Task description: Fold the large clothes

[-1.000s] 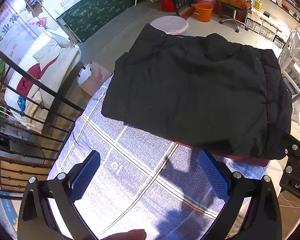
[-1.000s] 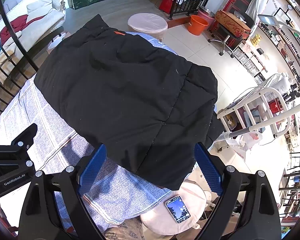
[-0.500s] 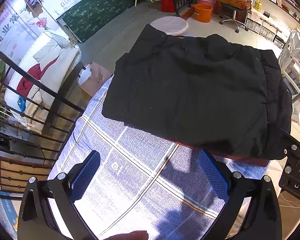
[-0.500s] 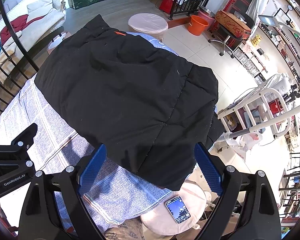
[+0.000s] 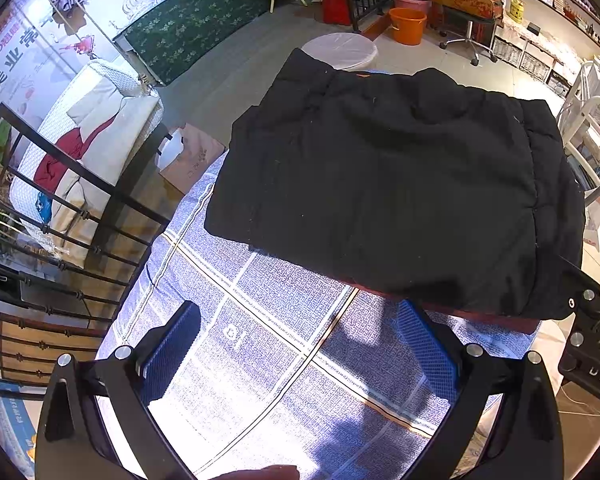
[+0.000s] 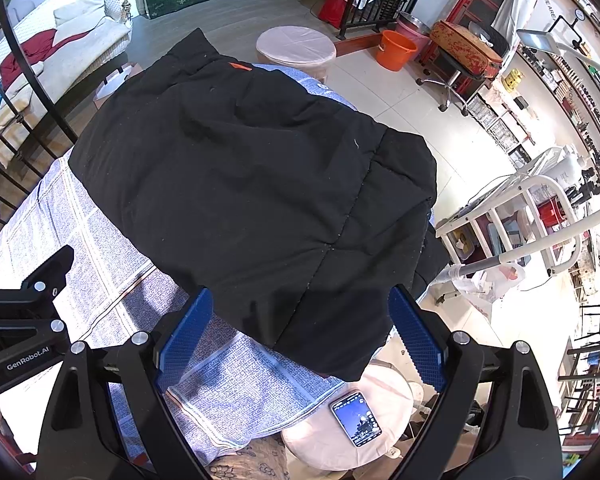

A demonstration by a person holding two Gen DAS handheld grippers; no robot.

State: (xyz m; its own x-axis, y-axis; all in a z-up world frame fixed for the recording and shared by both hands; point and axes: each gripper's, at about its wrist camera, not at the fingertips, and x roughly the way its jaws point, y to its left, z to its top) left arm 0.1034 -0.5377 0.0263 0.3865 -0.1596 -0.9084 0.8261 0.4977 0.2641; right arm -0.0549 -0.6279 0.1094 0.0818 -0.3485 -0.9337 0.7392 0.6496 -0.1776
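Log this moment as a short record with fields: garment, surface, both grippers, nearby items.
garment: black padded jacket, folded into a compact block, small orange tag at its far edge
surface: blue checked cloth, jacket lies on it
left gripper: open, above bare cloth, near the jacket's near edge, holding nothing
right gripper: open, over the jacket's near corner, pads not pressing it
nearby: phone on a round stool beside the table; orange bucket on the floor beyond

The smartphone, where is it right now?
In the right wrist view, the smartphone lies screen-up on a round pink stool at the bottom, just below the near corner of the black padded jacket.
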